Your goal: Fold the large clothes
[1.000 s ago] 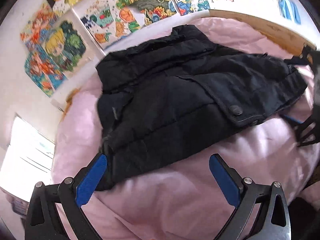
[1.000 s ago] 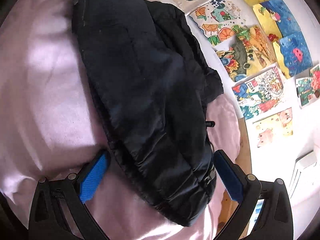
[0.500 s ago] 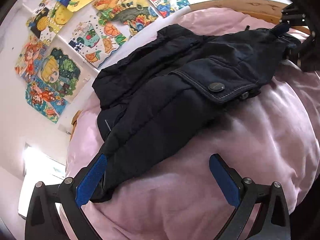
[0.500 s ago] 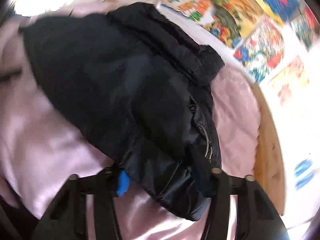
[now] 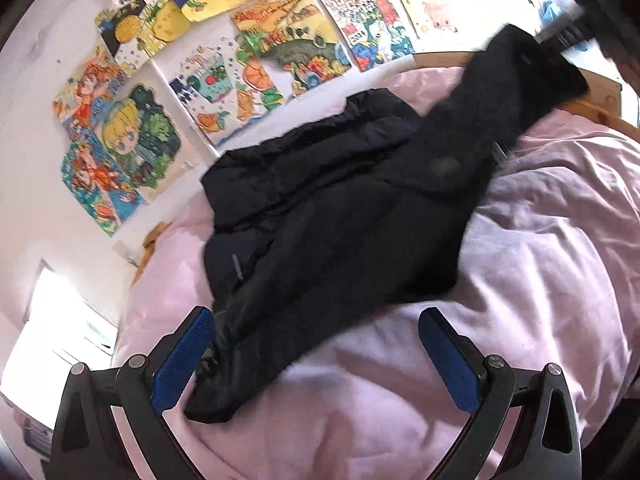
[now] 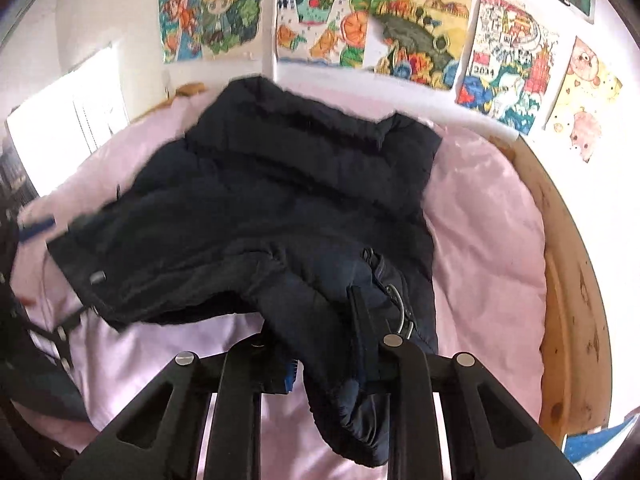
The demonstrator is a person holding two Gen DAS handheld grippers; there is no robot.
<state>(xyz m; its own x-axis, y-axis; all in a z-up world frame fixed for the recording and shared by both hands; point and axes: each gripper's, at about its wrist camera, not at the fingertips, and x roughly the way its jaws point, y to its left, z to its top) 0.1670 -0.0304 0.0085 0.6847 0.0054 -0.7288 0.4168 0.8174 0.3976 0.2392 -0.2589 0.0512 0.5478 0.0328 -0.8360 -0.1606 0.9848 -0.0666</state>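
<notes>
Padded nylon, dark navy jacket point(image 5: 340, 216) on pink duvet point(image 5: 540, 280) of bed. Looks bulky but light, soft, slick shell; will spring back and slide, so grip hems, corners or seams, not puffy middle. Quilted body, flap pocket with snap, zipper with ring pull near right corner. Right tongs point(image 6: 326, 364) clamped on hem corner, lifting it. Left tongs point(image 5: 316, 360) wide open, low at opposite hem, gripping nothing.

Bed point(image 5: 540, 280) with pink duvet point(image 6: 480, 220), wooden frame point(image 6: 572, 280) right of right jaws. Black puffer jacket point(image 5: 340, 220) lies on duvet, ahead of left jaws.
</notes>
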